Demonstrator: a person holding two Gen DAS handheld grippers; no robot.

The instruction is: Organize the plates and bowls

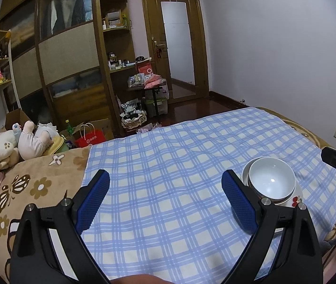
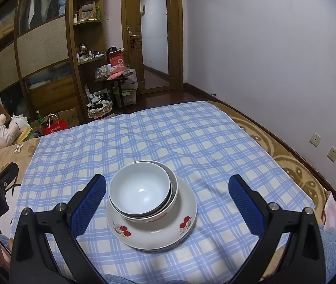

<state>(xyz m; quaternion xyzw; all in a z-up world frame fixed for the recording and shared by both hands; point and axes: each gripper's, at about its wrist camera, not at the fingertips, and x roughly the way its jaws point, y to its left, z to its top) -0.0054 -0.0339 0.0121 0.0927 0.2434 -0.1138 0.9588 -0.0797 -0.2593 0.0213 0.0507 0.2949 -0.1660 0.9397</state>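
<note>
A bed was covered w/ a blue-and-white checked cloth [image 2: 144, 137]. On the cloth, toward its near edge, sat one stack of dishes: a white bowl [image 2: 140, 190] nested inside a second, slightly wider bowl [image 2: 173, 189], both resting on a plate [image 2: 182, 213] w/ red cherry prints on its rim. A second plate edge showed just under the first.

The right gripper [image 2: 166, 203] hung above the cloth w/ its blue-padded fingers [image 2: 87, 203] spread wide, holding nothing. The left pad was just beside the bowls' left side; contact couldn't be judged. The right pad was well apart from the stack.

The left gripper [image 1: 165, 198] was also spread wide & empty, over bare cloth to the left of the stack. In the left wrist view its right pad partly hid the stack's left edge.

Background: plush toys [image 1: 7, 146] on a brown floral blanket at left, a wooden wardrobe [image 1: 61, 59], a wooden door [image 2: 153, 40] & a red paper bag [image 1: 90, 138] on the floor.
</note>
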